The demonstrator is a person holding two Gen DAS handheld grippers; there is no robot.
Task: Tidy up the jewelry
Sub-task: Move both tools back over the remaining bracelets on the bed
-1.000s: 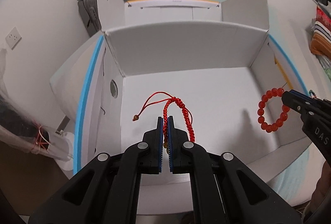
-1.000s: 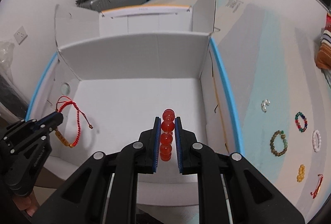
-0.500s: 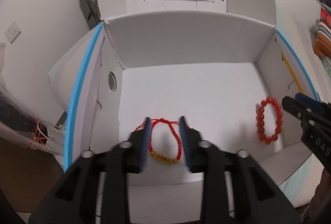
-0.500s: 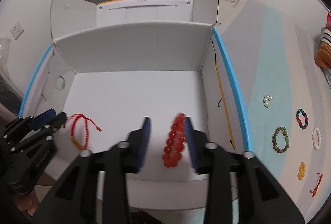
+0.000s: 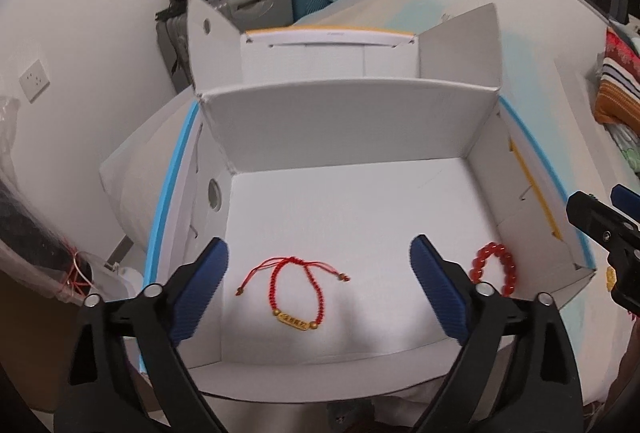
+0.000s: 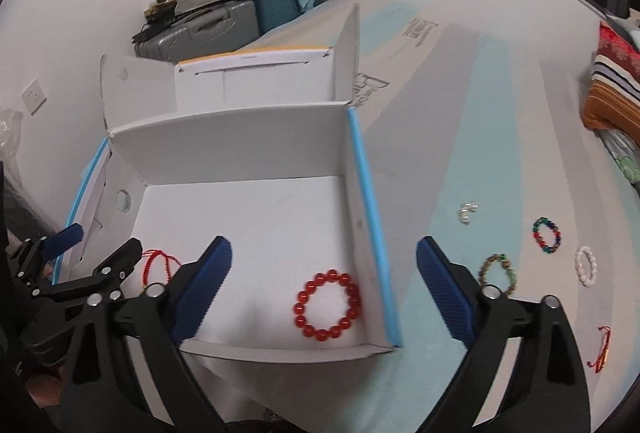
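Note:
A red cord bracelet [image 5: 294,322] with a gold plate lies flat on the floor of the white box [image 5: 352,121], below my left gripper [image 5: 318,253]. Its jaws are opening wide, and the pads touch nothing. A red bead bracelet [image 6: 304,307] rests on the floor by the right wall of the box [image 6: 240,145], under my right gripper [image 6: 324,249], whose jaws are also opening with nothing pressed between them. The left wrist view shows the bead bracelet [image 5: 480,261] and the right gripper [image 5: 596,195] at the right edge. The right wrist view shows the left gripper [image 6: 106,239] partly hiding the cord bracelet [image 6: 156,259].
Right of the box, on the pale blue surface, lie several loose pieces: a green-brown bead bracelet [image 6: 486,265], a multicolour one [image 6: 538,229], a white one [image 6: 580,261], small pearls [image 6: 466,211] and a red cord [image 6: 602,349]. Suitcases [image 6: 224,21] stand behind; striped fabric [image 6: 616,89] lies far right.
Both grippers went from shut on their bracelets to wide open. The cord bracelet and the bead bracelet dropped onto the box floor, and both grippers pulled up and back a little.

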